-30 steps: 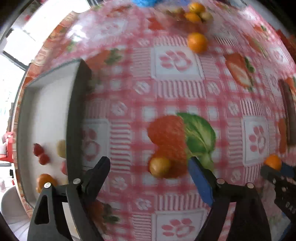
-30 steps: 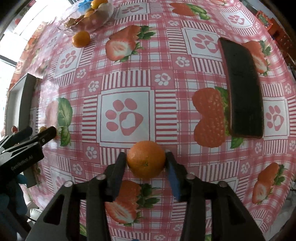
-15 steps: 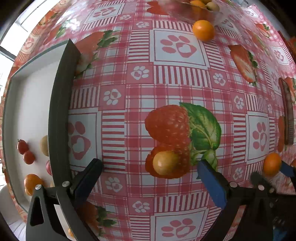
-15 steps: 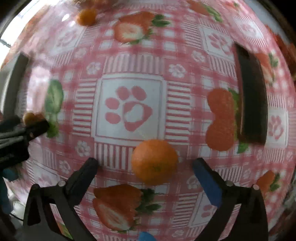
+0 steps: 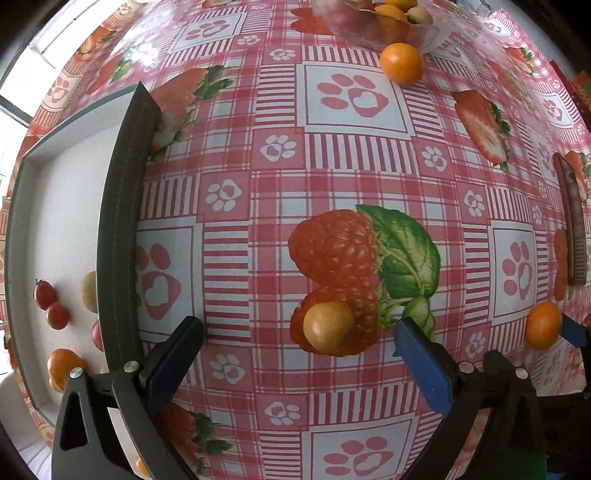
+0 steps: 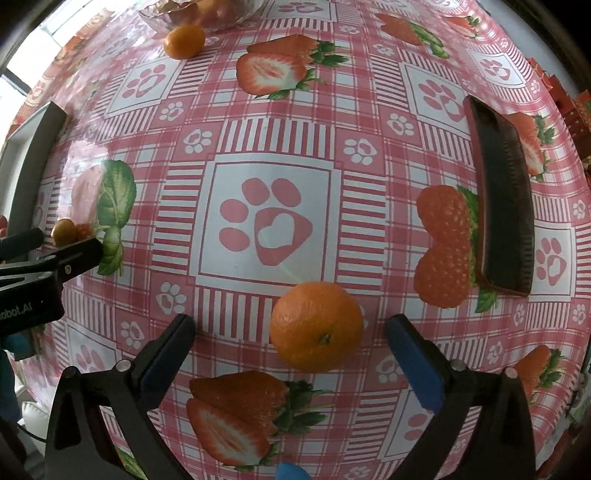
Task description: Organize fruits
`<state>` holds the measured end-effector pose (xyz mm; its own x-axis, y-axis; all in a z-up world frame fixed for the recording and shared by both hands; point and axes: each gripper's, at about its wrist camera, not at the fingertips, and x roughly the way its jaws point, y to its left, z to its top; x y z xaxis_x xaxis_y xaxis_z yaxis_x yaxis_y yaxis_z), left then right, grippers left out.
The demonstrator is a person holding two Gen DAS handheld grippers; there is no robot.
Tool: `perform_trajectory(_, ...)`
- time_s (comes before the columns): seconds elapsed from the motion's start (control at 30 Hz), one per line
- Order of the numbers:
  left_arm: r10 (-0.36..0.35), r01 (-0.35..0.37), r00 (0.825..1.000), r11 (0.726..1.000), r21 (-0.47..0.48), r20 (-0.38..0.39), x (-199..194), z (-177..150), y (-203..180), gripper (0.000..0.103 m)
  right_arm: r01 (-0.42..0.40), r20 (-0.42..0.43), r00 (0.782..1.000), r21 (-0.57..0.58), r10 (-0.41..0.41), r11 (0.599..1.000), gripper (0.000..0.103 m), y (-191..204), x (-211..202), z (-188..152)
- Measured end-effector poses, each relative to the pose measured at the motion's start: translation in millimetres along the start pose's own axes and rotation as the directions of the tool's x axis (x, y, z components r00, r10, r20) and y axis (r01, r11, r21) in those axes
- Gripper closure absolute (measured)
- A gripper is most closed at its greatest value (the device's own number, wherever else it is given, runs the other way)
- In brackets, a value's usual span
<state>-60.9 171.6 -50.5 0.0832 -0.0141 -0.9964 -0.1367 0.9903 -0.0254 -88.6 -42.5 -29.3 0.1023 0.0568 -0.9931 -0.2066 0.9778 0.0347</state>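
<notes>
Tray [image 5: 122,221], left: several small fruits sorted. Worktop [image 5: 351,162]: yellow fruit [image 5: 328,326] between spread left hand-held gripper [image 5: 297,341], untouched; orange [image 6: 316,326] between right hand-held gripper [image 6: 290,339], whose jaws have just opened wide, clear of it; another orange [image 5: 401,62] beside bowl [image 5: 373,31]; sorting part done

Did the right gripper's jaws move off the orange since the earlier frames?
Yes. The right gripper has just opened; both pads now stand clear of the orange, which rests below the paw-print square.

Pink-and-white checked tablecloth [image 6: 266,155] printed with paw prints, strawberries; orange mandarin [image 6: 316,326]; yellow-brown small fruit [image 5: 328,325]; dark-rimmed white tray [image 5: 66,206].
</notes>
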Motion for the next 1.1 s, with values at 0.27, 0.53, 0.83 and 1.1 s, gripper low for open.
perform_trajectory(0.27, -0.001, 0.001, 1.000, 1.000, 0.017, 0.000, 0.2, -0.9, -0.4, 0.000, -0.001, -0.004, 1.000, -0.002, 0.001, 1.000, 0.000, 0.0, -2.3, -1.4)
perform_trajectory(0.53, -0.002, 0.002, 1.000, 1.000, 0.021, 0.011, 0.3, -2.8, -0.2, 0.000, -0.003, -0.004, 1.000, -0.004, 0.003, 1.000, 0.000, -1.2, -3.1, 0.2)
perform_trajectory(0.83, -0.003, 0.002, 1.000, 1.000, 0.030, 0.028, -1.2, -4.7, 0.3, 0.000, -0.003, -0.002, 1.000, -0.004, 0.003, 1.000, 0.000, 0.8, -2.5, -2.3)
perform_trajectory(1.1, -0.005, 0.004, 1.000, 0.999, 0.047, 0.017, -1.0, -4.3, -0.1, 0.000, -0.003, -0.006, 1.000, -0.007, 0.003, 1.000, 0.000, -0.6, -3.2, -1.3)
